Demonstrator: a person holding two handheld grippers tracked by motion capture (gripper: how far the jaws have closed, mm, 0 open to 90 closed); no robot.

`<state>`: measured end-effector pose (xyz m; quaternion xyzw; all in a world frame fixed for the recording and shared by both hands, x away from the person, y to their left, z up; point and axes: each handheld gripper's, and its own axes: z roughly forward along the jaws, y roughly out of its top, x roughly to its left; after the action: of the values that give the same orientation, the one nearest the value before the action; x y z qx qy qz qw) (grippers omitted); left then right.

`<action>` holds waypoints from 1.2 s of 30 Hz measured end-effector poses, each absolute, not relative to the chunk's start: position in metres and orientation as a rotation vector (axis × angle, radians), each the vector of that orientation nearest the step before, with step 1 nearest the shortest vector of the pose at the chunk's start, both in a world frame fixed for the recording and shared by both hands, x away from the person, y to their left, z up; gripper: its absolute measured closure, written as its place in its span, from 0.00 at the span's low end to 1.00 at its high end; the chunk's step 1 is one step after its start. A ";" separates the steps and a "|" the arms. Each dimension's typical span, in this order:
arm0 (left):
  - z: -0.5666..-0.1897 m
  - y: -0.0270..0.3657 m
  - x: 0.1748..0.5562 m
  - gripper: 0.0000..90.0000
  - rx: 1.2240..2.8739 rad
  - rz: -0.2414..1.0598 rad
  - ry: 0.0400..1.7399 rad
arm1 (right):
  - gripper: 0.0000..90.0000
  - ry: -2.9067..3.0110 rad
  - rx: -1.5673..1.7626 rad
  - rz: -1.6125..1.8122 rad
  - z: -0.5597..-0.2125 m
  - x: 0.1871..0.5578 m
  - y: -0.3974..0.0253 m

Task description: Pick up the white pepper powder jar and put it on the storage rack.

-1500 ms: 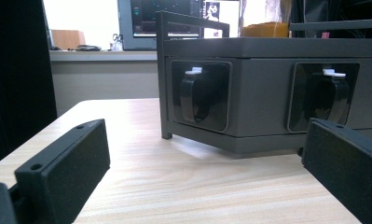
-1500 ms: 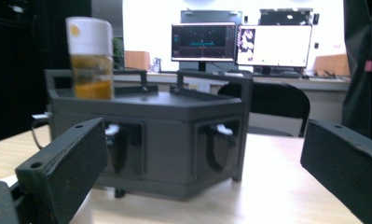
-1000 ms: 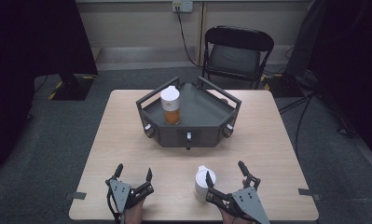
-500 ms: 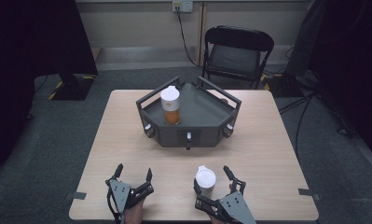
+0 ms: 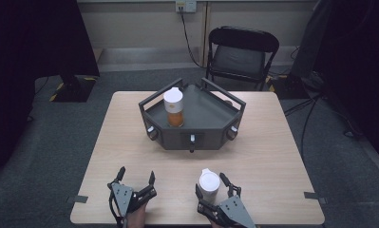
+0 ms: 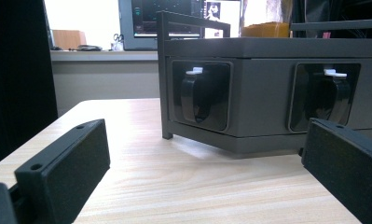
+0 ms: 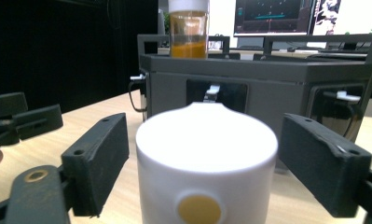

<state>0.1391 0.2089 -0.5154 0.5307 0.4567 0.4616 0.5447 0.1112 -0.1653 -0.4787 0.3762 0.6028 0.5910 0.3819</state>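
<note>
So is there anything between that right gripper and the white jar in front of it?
Nothing visible. The right gripper is open, with one jaw on each side of the white-lidded jar and a gap on both sides. The wooden table between them is bare.

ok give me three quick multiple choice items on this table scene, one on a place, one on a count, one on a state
1. Where does the white-lidded jar of orange stuff stand?
A in the dark grey angular tray
B on the folding chair
C on the floor

2. How many white-capped containers show in the high view?
A one
B two
C four

3. How is the right claw?
A shut on nothing
B open around the white cylindrical bottle
C resting in the tray

Answers: 1 A, it stands inside the tray's rails; 2 B, jar plus bottle; 3 B, gaps show on both sides of the bottle.
</note>
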 end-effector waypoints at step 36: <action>-0.515 0.209 0.139 0.01 1.260 1.094 1.082 | 0.33 1.605 0.983 1.496 -0.478 0.117 -0.170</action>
<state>0.1392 0.2093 -0.5154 0.5311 0.4563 0.4612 0.5451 0.1167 -0.1698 -0.4776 0.3814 0.6226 0.5805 0.3605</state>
